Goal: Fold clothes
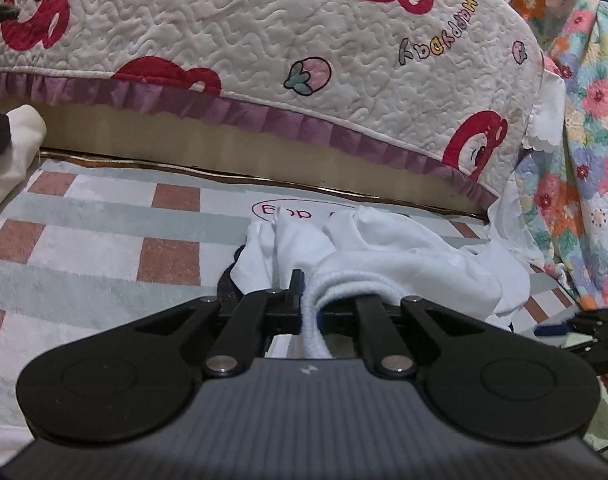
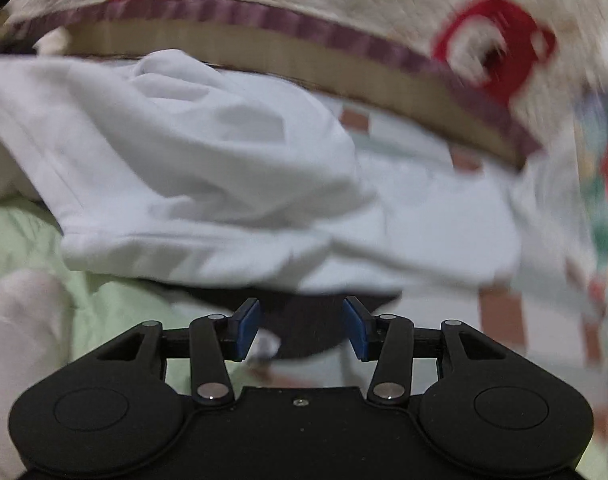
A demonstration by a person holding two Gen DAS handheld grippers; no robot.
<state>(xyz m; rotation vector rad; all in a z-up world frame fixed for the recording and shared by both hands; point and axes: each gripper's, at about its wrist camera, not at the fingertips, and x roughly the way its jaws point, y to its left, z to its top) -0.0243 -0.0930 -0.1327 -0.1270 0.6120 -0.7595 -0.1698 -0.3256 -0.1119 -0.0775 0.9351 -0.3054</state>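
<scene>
One grip only: my left gripper (image 1: 304, 300) is clamped on the white garment's ribbed hem (image 1: 328, 292), bunched just before the quilted cover (image 1: 263, 40), right gripper (image 2: 299, 328) apart and empty, so pulling may drag it crooked.

right-wrist view blurred — quilt (image 2: 384, 20) print smeared

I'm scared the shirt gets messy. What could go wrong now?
1. The left gripper pinches only the ribbed edge of the white garment; pulling may bunch it further, since the rest lies crumpled on the checked sheet.
2. The right gripper is open and holds nothing, so one side may drag.
3. The right view is blurred; a hasty grab could miss the hem.
</scene>
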